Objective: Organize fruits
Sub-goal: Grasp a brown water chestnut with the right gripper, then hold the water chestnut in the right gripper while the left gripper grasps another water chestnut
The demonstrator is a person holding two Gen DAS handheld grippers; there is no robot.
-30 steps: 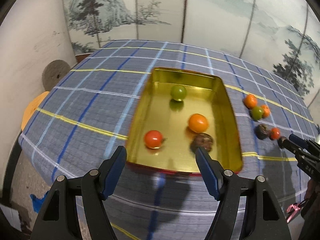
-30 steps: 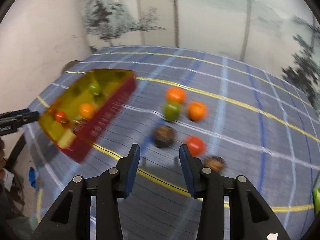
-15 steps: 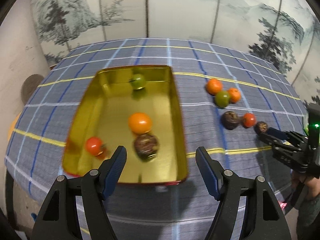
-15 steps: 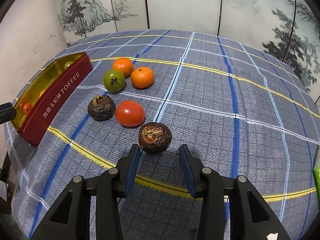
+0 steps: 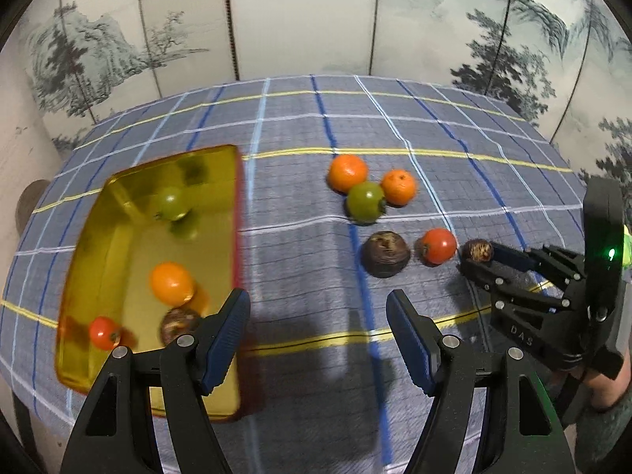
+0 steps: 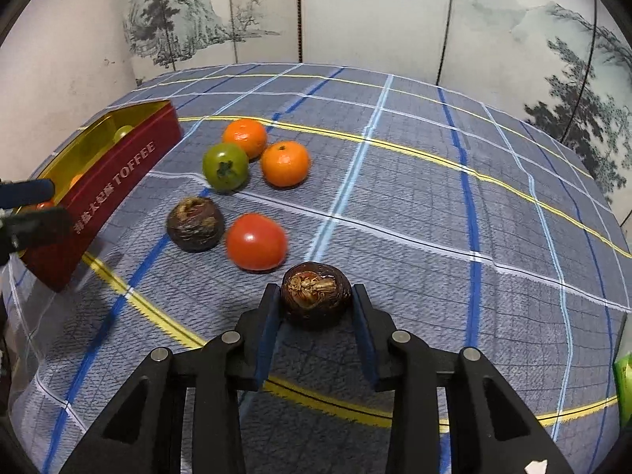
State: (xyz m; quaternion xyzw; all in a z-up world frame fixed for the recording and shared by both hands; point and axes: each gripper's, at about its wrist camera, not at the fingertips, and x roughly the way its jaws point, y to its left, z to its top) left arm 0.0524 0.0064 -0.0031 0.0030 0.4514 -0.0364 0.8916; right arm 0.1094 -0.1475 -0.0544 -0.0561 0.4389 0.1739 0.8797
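A: Since half a second back, the right claw (image 6: 314,308) has run forward; the dark brown fruit (image 6: 316,296) that lay just ahead of its tips now sits between the two pads. The left wrist view has swung too, so the gold tin (image 5: 233,197) has slid off to its left side.

B: Gripping yet?

A: Cannot tell for sure. The pads flank the fruit closely on both sides, fruit resting on the counter (image 6: 434,205), not lifted. Reads as closing, not confirmed clamped.

B: Left claw?

A: The left claw (image 5: 318,335) hangs spread wide and empty over bare cloth, just right of the tin's near corner.

B: The bearing that matters?

A: The tin lies far to the left of the held fruit, past the red tomato (image 6: 256,241) and a second brown fruit (image 6: 195,224). The fruit is round, so no long axis to align. The right claw is nearer by far; its likely carry runs leftward over those two.
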